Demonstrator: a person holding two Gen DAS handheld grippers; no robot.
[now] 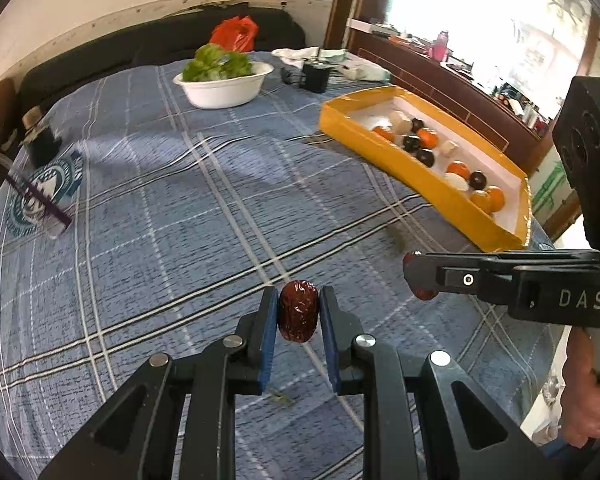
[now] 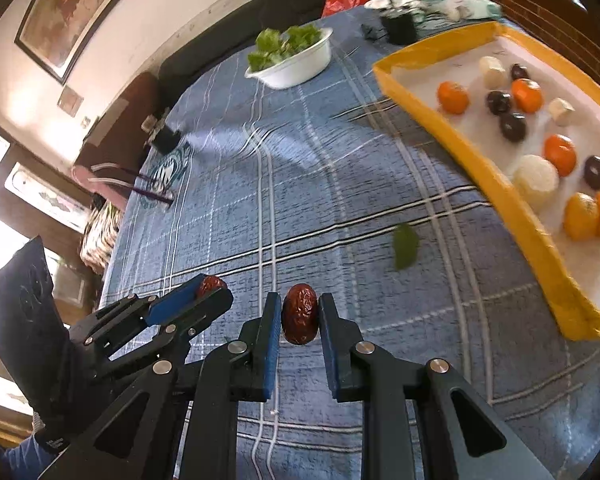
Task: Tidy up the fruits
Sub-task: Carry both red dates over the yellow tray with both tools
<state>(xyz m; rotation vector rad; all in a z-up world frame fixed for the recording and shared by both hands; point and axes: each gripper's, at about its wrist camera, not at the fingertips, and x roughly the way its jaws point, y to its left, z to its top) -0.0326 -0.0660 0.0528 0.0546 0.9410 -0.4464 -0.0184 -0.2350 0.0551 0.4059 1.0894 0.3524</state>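
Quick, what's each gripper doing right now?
Left gripper: shut on a red date.
Right gripper: shut on another red date.

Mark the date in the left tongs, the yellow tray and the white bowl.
date [image 1: 298,311], left wrist view, middle of its wrinkled skin.
tray [image 2: 496,184], right wrist view, near yellow wall.
bowl [image 1: 224,90], left wrist view, outer white side.

- Left gripper [image 1: 299,312]: black angular linkage arms, 4 round silver pivot pins, 2 flat fingers faced with blue pads [image 1: 269,344].
- Right gripper [image 2: 300,314]: the same black frame, silver pins and blue pads; white letters "DAS" on its side.
- Hand [image 1: 584,404] wrapped around a black handle.
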